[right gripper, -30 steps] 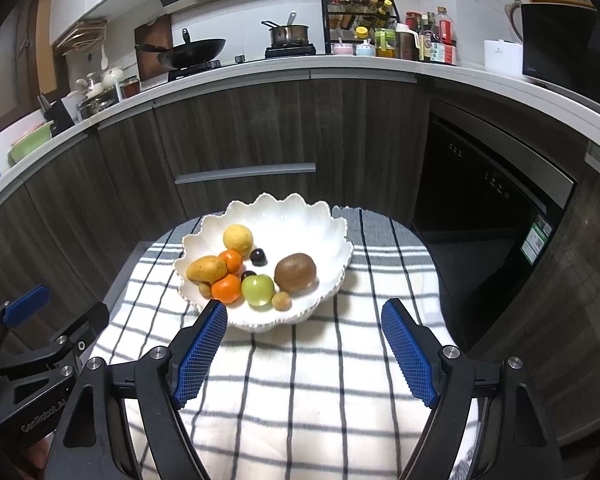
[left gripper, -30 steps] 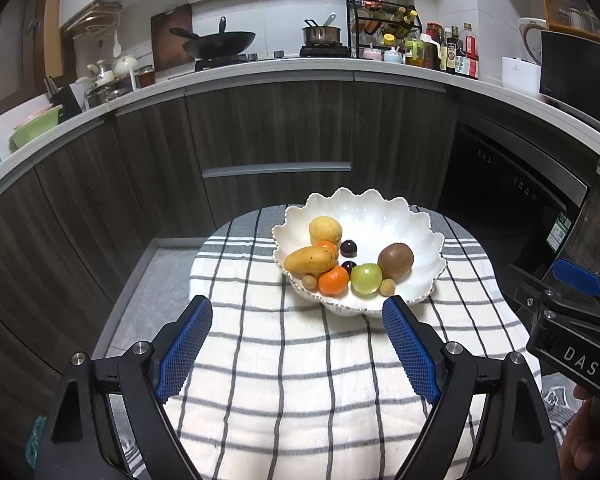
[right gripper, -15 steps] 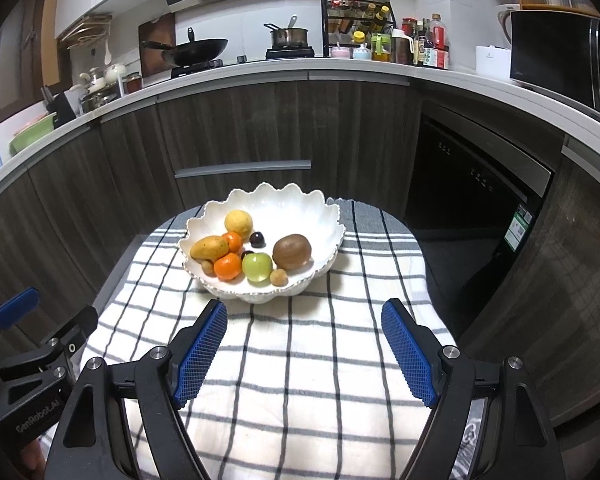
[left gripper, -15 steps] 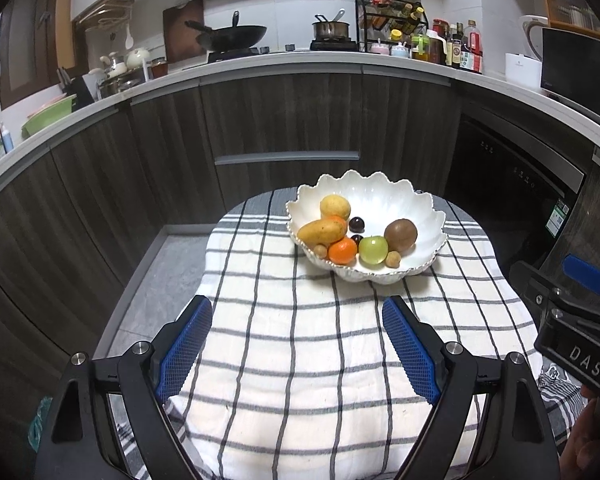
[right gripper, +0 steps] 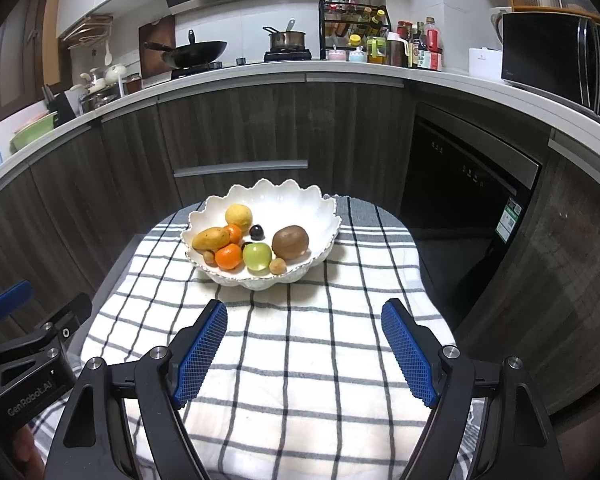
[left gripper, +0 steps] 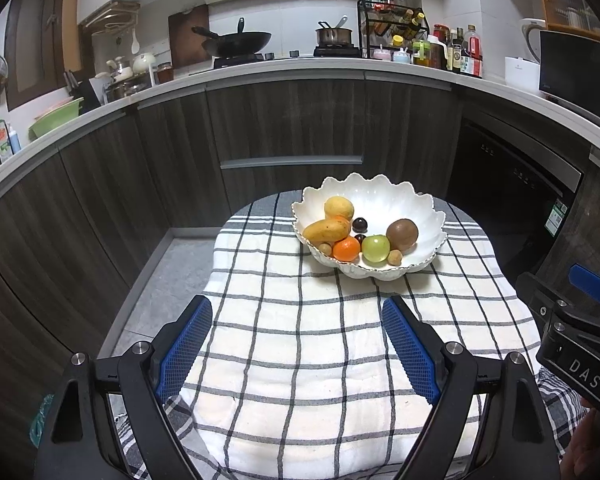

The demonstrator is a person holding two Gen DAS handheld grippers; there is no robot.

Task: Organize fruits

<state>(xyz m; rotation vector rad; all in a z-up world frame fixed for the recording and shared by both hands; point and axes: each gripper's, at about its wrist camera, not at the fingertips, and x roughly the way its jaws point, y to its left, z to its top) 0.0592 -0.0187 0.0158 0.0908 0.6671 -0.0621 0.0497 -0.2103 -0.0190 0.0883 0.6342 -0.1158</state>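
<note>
Two tools, the left tool (left gripper: 298, 344) and right tool (right gripper: 304, 346), hover wide open and empty over the checked cloth (left gripper: 300, 340). The fruits all sit in the white bowl (right gripper: 300, 208) near the worktop's far edge.

white bowl (left gripper: 416, 216), black-checked cloth (left gripper: 308, 340)

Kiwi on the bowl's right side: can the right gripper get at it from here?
Probably yes: right gripper is open, only bare cloth lies between, and the kiwi sits exposed, nothing on top.
</note>
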